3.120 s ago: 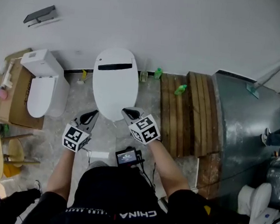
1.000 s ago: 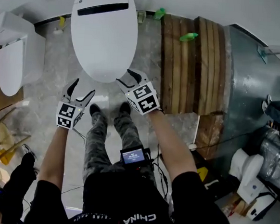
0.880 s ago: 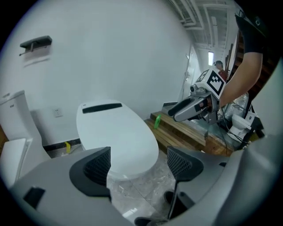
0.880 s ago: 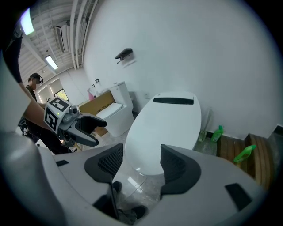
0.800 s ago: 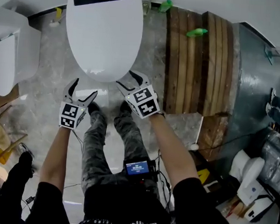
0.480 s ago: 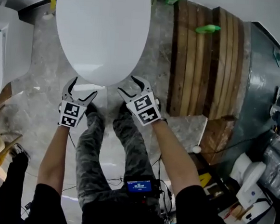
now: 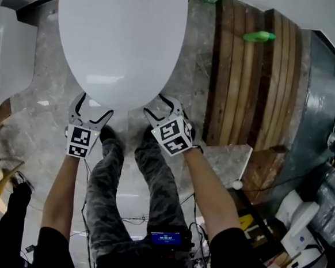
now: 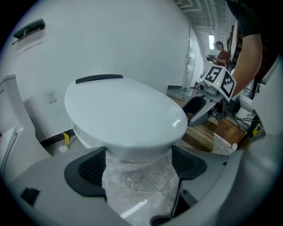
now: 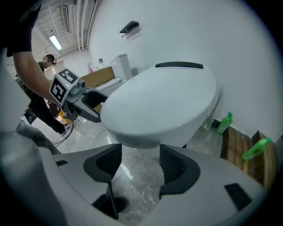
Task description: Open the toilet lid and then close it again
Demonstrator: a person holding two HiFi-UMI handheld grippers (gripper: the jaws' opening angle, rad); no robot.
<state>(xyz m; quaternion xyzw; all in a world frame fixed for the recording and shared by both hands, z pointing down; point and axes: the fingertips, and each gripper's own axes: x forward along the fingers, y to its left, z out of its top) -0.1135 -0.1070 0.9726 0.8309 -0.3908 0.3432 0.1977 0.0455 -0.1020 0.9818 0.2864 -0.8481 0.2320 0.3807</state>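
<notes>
toilet lid (image 7: 120, 40) was down flat on the bowl, closed, filling the upper middle of the head view, with its rounded front edge toward the person. left gripper (image 7: 95, 104) sat at the front-left of that edge and right gripper (image 7: 160, 107) at the front-right, both pointing steeply down and forward. in the left gripper view the jaws stood wide and had just been opening. the lid's front rim and the bowl under it showed in the gap between the dark ribbed pads (image 8: 90, 165), but neither pad pressed on them. contact between jaw tips and rim could not be settled from any view. in the right gripper view the jaws were likewise spread wide, also just opened. the lid's rim lay over the gap and the grey marble floor (image 7: 35, 126) showed through below it. nothing was gripped. each gripper view caught the other gripper beside the lid, with its marker cube (image 8: 219, 80) up. the person's legs (image 7: 109, 178), in camouflage trousers, stood between the arms just in front of the bowl. a second white toilet (image 7: 7, 48) stood at the left edge. a stack of wooden planks (image 7: 247, 79) lay to the right of the toilet, with a green bottle (image 7: 259, 35) lying on top of it.
</notes>
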